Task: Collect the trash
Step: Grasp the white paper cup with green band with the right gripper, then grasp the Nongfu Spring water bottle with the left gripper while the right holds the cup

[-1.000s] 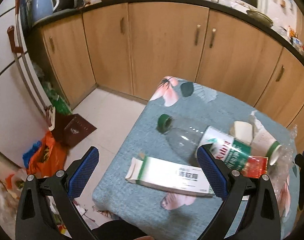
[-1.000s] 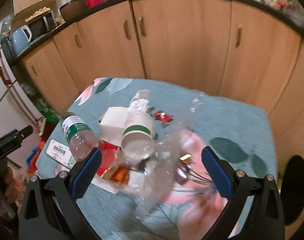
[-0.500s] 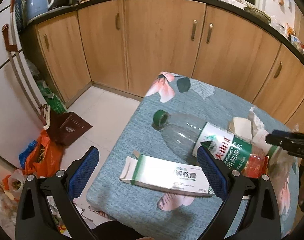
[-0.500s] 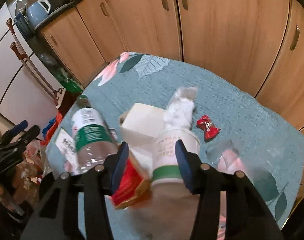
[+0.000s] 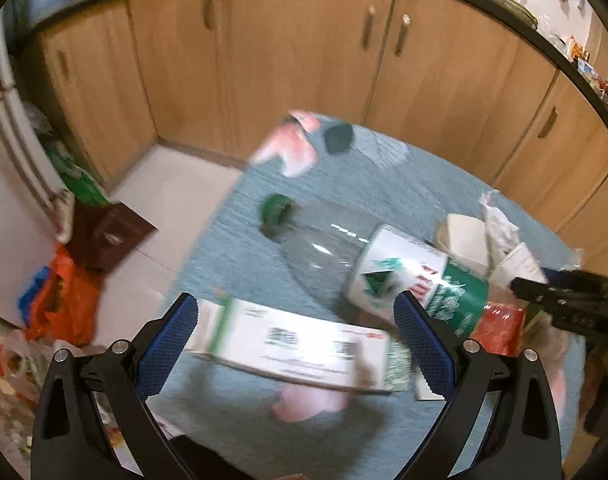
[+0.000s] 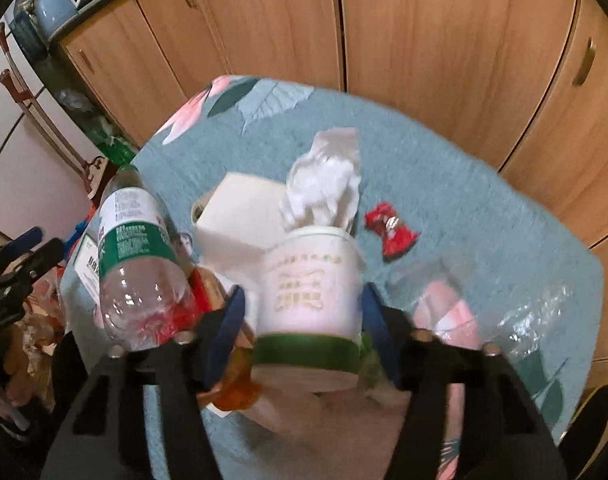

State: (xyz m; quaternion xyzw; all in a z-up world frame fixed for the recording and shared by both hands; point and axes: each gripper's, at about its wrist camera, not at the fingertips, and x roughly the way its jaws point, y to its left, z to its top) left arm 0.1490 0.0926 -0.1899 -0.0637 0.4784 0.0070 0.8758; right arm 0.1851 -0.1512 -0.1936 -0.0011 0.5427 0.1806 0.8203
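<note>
The right gripper (image 6: 302, 316) straddles the paper cup (image 6: 309, 280), jaws not visibly clamped, ready to lift it, while the left gripper (image 5: 294, 328) hovers wide open over the near carton (image 5: 296, 346) on the bench (image 5: 415, 176).

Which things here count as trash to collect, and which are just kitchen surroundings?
Trash on the table:
paper cup, between the right gripper jaws
crumpled tissue
plastic bottle
flat carton, before the open left gripper
red wrapper
white box
clear plastic bag

Surroundings:
cabinets
blue kettle
floral tablecloth
</note>
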